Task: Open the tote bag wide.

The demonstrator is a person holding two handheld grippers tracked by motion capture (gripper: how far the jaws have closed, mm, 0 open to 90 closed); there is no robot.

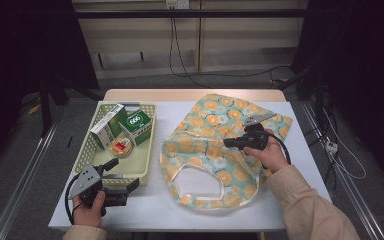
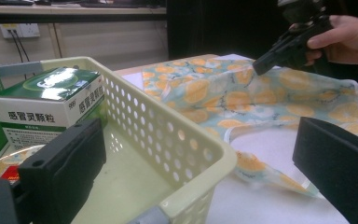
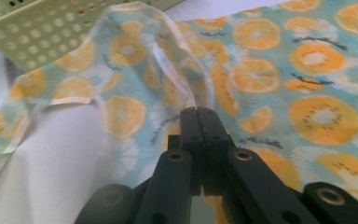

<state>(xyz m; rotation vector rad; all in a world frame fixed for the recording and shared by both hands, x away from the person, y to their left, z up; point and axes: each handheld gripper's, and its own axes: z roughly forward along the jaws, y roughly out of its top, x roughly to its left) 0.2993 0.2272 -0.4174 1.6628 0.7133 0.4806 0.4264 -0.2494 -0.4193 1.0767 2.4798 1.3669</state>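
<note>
We see a white table (image 1: 300, 165) bearing two groups of things. At its middle and right lies a cloth bag (image 1: 220, 145) printed with orange slices on pale green, spread flat with its looped handle (image 1: 200, 187) toward the person. At the left stands a pale yellow perforated basket (image 1: 142, 167) that holds two green and white boxes (image 1: 109, 125) and a small round tin (image 1: 121, 147).

The right gripper (image 1: 228, 142), held in the person's right hand (image 1: 270, 155), lies over the middle of the bag and points toward the basket. In the right gripper view we see its jaws pressed together on the white-trimmed edge of the bag (image 3: 186, 88), which rises from the cloth to the fingertips; the fabric there is lifted into a fold while the rest of the bag lies on the table. In the left gripper view the same gripper (image 2: 261, 65) shows above the raised cloth (image 2: 242, 93).

The left gripper (image 1: 132, 186), in the left hand (image 1: 90, 207), sits at the near left corner of the table, just beside the basket's near rim. In the left gripper view its jaws stand wide apart with nothing between them: one over the basket (image 2: 200, 154), the other over the table near the bag's handle.
</note>
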